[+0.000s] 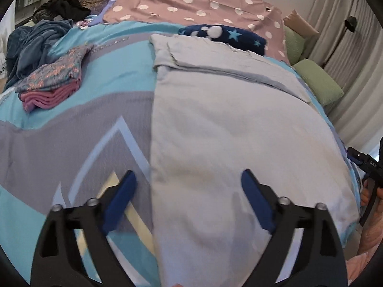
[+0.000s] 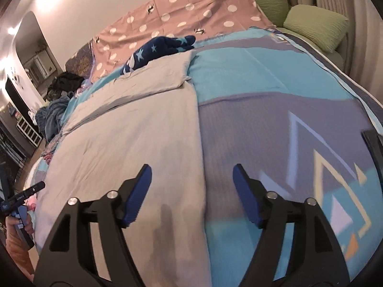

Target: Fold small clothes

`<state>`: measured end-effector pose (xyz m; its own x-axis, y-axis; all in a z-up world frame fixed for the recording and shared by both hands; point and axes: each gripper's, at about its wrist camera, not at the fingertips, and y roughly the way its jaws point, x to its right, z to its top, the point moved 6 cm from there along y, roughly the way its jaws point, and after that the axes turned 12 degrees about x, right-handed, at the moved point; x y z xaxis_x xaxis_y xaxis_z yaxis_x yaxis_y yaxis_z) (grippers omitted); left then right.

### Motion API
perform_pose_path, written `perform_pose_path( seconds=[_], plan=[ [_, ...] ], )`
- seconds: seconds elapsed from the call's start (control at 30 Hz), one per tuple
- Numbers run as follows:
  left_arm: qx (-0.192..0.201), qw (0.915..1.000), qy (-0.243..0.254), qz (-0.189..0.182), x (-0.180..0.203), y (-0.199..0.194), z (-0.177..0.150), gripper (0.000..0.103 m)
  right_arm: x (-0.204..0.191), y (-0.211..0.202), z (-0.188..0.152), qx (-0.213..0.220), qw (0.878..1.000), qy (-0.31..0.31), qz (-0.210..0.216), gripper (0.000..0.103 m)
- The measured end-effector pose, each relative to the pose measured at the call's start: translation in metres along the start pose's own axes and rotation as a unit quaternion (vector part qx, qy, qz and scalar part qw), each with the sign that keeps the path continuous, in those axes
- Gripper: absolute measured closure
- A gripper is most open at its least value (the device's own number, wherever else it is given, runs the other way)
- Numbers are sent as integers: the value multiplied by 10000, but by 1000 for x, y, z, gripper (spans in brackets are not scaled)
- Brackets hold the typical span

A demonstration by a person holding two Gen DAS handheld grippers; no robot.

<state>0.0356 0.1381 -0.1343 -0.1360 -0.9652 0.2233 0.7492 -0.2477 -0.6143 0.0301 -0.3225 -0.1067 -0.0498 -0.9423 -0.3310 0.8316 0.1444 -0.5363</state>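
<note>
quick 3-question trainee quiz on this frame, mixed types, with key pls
1. True or false: the left claw is clamped on the pale grey garment.
2. Multiple choice: what lies on top of the folded pink item in the left wrist view? A) a floral-patterned folded cloth B) a green pillow C) a navy star-print item
3. Fill in: the navy star-print item lies beyond the far end of the grey garment, against the pink ____-dotted cloth.

Key: 1 false, both pads stand apart above the fabric; 2 A; 3 white.

The grey cloth (image 1: pixel 227 131) runs off the frame's bottom edge.
</note>
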Motion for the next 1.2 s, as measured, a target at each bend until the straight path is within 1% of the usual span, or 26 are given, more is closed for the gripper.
perform_pose_path(
  seconds=[0.17,0.27,0.33,0.4,0.43,0.47,0.5,0.6,0.67,0.73,0.77,0.8,0.87,0.93,0.97,1.0,1.03,1.07,1.1,1.13,1.2],
  plan=[
    [103,9998,76,-159,4,-31,-30,9,22,-36,-32,-170,9979,537,333,31],
    [137,9997,-54,-169,-2,-48,-44,7,29,-58,-49,-213,9935,863,710,31],
    [128,9995,-206,-203,-6,-62,-54,7,31,-69,-58,-289,9906,999,889,31],
    [131,9984,-404,-380,-10,-75,-63,6,34,-80,-68,-454,9859,1184,1091,31],
    [135,9964,-585,-602,-11,-82,-67,1,36,-85,-72,-517,9837,1265,1165,31],
    [136,9948,-699,-734,-12,-86,-71,1,36,-89,-76,-565,9817,1335,1234,31],
    [121,9911,-932,-945,-14,-93,-77,1,37,-93,-80,-606,9791,1419,1323,31],
    [133,9837,-1263,-1270,-17,-103,-87,1,37,-99,-88,-745,9707,1600,1628,31],
    [105,9773,-1498,-1495,-17,-108,-92,1,29,-98,-93,-925,9634,1575,1961,25],
    [11,9717,-1609,-1728,-12,-108,-94,1,24,-95,-92,-996,9613,1488,2096,20],
    [-37,9700,-1607,-1825,-7,-106,-96,1,22,-93,-93,-1004,9598,1475,2168,18],
    [-56,9700,-1579,-1849,-5,-104,-96,1,21,-91,-90,-991,9571,1496,2273,18],
    [11,9707,-1475,-1898,-1,-98,-95,1,20,-82,-82,-917,9525,1583,2435,19],
    [192,9651,-1675,-2002,-2,-91,-89,3,19,-73,-74,-825,9513,1651,2468,19],
    [232,9626,-1785,-2025,-4,-89,-86,5,17,-71,-71,-790,9515,1672,2460,19],
    [256,9604,-1890,-2032,-6,-86,-83,17,14,-69,-68,-778,9525,1632,2450,19],
    [190,9603,-1932,-2005,-6,-83,-82,35,11,-69,-68,-802,9545,1554,2417,19],
    [120,9613,-1949,-1943,-8,-81,-83,42,9,-69,-69,-839,9575,1446,2352,22],
    [30,9638,-1967,-1801,-11,-80,-86,57,8,-71,-70,-876,9598,1333,2312,23],
    [-44,9638,-2009,-1754,-13,-82,-90,64,9,-74,-73,-930,9600,1293,2304,23],
    [-168,9595,-2111,-1857,-17,-90,-96,64,13,-80,-79,-1010,9597,1304,2277,26]
  ],
)
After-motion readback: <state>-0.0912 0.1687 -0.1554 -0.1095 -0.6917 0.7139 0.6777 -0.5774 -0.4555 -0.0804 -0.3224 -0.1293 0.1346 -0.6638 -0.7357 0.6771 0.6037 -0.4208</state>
